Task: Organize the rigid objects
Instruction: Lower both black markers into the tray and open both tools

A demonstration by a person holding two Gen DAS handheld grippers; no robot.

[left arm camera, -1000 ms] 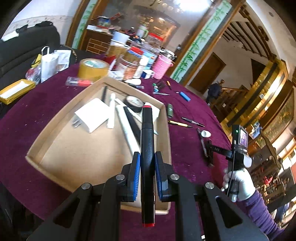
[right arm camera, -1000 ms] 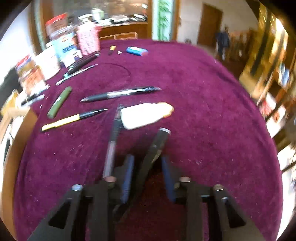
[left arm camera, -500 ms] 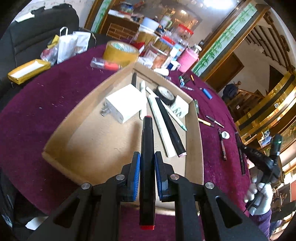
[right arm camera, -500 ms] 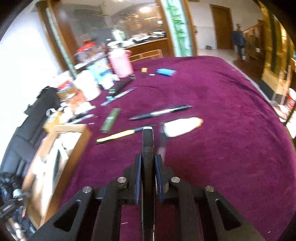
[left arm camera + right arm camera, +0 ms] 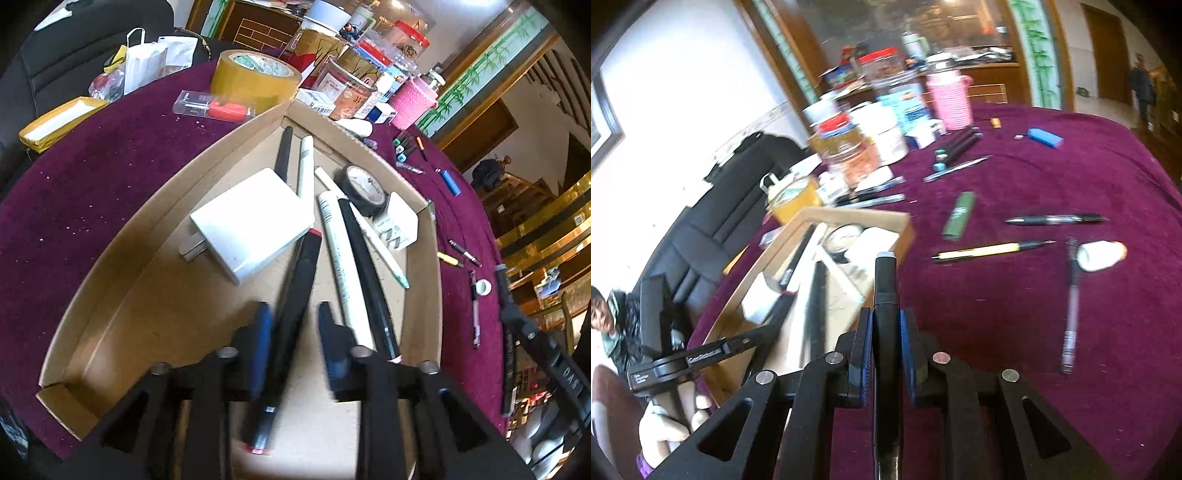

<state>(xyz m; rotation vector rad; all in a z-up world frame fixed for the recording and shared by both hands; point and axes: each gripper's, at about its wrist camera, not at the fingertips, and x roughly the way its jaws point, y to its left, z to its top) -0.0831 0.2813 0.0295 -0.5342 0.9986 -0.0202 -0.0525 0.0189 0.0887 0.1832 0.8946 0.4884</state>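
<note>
Left claw parted over tray; right claw clamped on pen.

Left claw (image 5: 291, 332) points down into the cardboard tray (image 5: 122, 258), fingers spread, the red-tipped black marker (image 5: 291, 314) lying loose between them beside the white charger (image 5: 255, 221). Right claw (image 5: 884, 350) hovers level above the purple counter (image 5: 1071, 314) near the tray's corner, gripping a black pen (image 5: 885, 295) pointing forward.

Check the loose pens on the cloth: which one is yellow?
The yellow-barrelled pen with the black tip, lying between the green marker and the purple pen. The black pen above it is dark throughout.
</note>
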